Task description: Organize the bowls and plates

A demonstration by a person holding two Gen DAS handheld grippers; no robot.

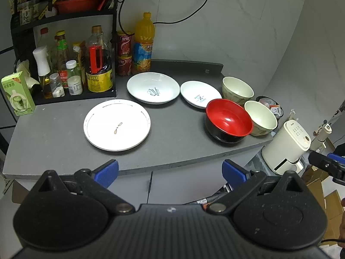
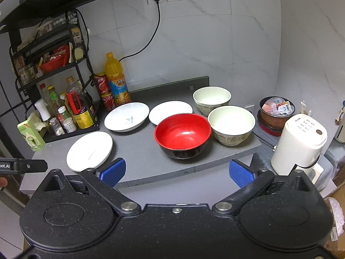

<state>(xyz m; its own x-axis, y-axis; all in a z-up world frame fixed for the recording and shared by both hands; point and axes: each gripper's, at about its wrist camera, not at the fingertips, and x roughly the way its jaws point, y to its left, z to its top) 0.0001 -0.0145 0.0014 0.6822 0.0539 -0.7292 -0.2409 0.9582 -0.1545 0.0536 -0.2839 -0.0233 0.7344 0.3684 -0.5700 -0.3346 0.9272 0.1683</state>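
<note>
Nothing stacked yet: three plates and three bowls lay singly on the grey tabletop. Flat rimmed plate near front left; deep white plate and small white plate behind it, side by side. Red bowl at front right, touching or nearly touching the near cream bowl; far cream bowl just behind.

Judged first step: nest like with like. Best to take a plate by its rim with one pad under the lip, lift clear before moving across, and set smaller onto larger. Cream bowls look matched, so they should nest; the red one is wider, better as base.

Left tongs spread wide, empty, held back off the tabletop's front edge, aimed toward the plates. Right tongs likewise spread and empty, facing the red bowl.
</note>
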